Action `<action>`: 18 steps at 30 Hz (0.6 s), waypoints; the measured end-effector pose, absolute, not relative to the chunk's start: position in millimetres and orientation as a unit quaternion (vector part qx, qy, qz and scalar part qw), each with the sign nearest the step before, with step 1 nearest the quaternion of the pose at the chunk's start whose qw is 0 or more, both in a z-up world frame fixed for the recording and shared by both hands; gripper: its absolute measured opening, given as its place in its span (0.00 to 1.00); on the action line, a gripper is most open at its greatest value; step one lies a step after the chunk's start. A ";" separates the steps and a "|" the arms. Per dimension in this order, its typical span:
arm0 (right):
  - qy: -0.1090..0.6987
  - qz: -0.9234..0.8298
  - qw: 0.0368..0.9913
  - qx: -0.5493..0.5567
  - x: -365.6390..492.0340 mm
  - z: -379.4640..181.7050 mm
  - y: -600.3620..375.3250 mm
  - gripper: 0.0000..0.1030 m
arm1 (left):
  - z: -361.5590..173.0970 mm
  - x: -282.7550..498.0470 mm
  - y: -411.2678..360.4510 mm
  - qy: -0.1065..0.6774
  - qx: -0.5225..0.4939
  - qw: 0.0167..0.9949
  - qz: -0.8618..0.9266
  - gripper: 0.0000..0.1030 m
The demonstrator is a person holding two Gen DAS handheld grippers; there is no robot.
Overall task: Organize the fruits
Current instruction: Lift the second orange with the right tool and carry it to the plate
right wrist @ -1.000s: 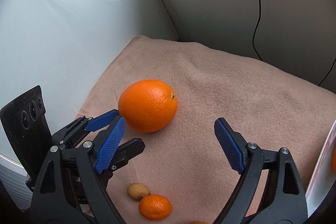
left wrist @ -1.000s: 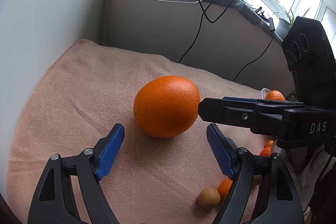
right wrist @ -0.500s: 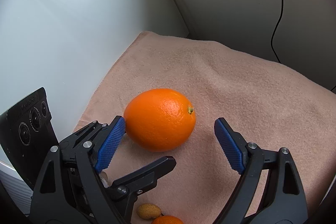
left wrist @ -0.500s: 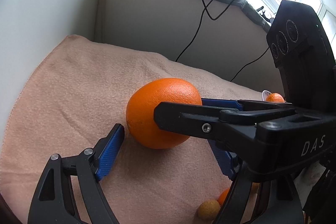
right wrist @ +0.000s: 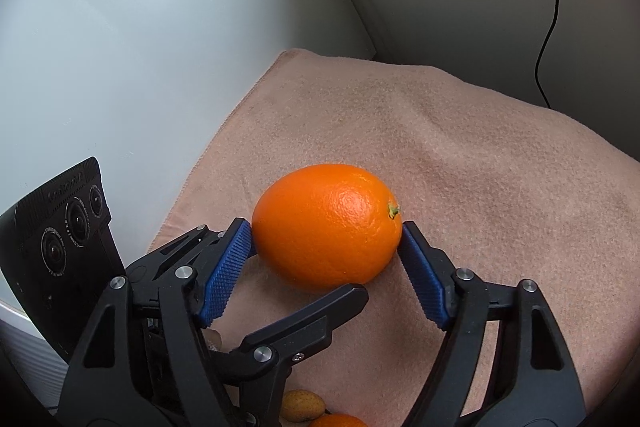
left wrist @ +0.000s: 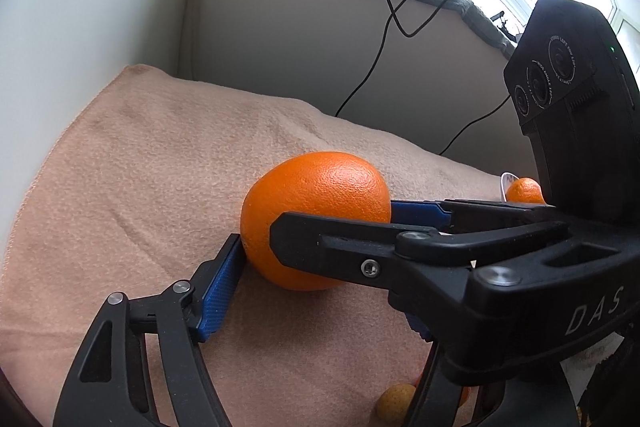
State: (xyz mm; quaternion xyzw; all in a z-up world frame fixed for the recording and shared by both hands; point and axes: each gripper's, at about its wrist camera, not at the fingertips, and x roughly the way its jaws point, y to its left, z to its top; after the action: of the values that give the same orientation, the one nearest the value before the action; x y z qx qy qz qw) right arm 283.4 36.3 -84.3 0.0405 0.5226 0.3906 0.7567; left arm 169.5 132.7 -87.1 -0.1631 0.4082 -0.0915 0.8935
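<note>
A large orange (left wrist: pixel 316 203) (right wrist: pixel 326 225) lies on a peach cloth (left wrist: pixel 152 163) (right wrist: pixel 460 147). My right gripper (right wrist: pixel 326 263) has closed its blue pads (right wrist: pixel 228 267) on both sides of the orange and grips it. In the left wrist view the right gripper (left wrist: pixel 400 227) crosses in front of the orange. My left gripper (left wrist: pixel 320 291) is open around the same orange; its left pad (left wrist: pixel 222 287) touches the orange's side, and its right pad is hidden behind the right gripper.
A small tan fruit (left wrist: pixel 394 401) (right wrist: pixel 302 405) and a small orange (right wrist: pixel 340 421) lie near the cloth's front. Another small orange (left wrist: pixel 524 191) sits by a white tray edge at the right. Walls and hanging cables (left wrist: pixel 380 39) stand behind the cloth.
My right gripper moved in from the right and closed on the large orange. My left gripper moved closer, so its left pad now touches the orange.
</note>
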 end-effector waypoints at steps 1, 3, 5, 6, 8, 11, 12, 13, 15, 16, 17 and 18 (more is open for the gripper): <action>0.522 0.390 0.757 0.040 282.5 -83.5 35.8 0.76 | -86.3 168.8 132.0 0.408 -0.162 0.894 -0.092 0.69; 0.521 0.389 0.759 0.043 280.8 -82.1 33.8 0.76 | -84.6 166.7 131.4 0.407 -0.161 0.894 -0.092 0.69; 0.520 0.388 0.759 0.047 279.3 -81.1 30.3 0.76 | -82.8 164.6 130.9 0.406 -0.160 0.895 -0.092 0.69; 0.520 0.388 0.760 0.049 278.2 -80.3 28.2 0.76 | -82.0 163.4 130.5 0.405 -0.160 0.895 -0.092 0.69; 0.518 0.387 0.761 0.051 276.3 -78.2 24.7 0.76 | -80.1 167.4 123.7 0.405 -0.160 0.895 -0.092 0.69; 0.514 0.387 0.764 0.051 271.8 -72.3 18.6 0.76 | -75.2 164.4 118.9 0.402 -0.155 0.897 -0.096 0.69; 0.512 0.387 0.765 0.052 270.2 -70.3 16.5 0.76 | -73.4 163.1 117.2 0.401 -0.153 0.898 -0.097 0.69; 0.510 0.387 0.766 0.053 269.1 -68.3 14.7 0.76 | -71.4 161.7 115.4 0.399 -0.151 0.899 -0.098 0.69; 0.506 0.387 0.769 0.055 265.6 -63.8 9.7 0.76 | -67.2 158.4 111.9 0.395 -0.149 0.901 -0.099 0.69; 0.504 0.387 0.770 0.056 263.7 -61.5 7.5 0.76 | -65.3 156.7 109.6 0.393 -0.148 0.902 -0.101 0.69; 0.502 0.386 0.771 0.058 261.4 -58.9 4.6 0.76 | -63.8 154.7 107.2 0.392 -0.147 0.902 -0.102 0.69; 0.500 0.386 0.773 0.059 259.5 -56.8 1.5 0.76 | -62.2 153.2 104.6 0.391 -0.146 0.903 -0.104 0.69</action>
State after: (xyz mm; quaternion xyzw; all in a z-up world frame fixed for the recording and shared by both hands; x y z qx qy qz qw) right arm 259.5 1.5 -56.8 0.0588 0.5002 0.3857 0.7730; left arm 153.2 104.6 -62.2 -0.1461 0.3908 -0.1039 0.9029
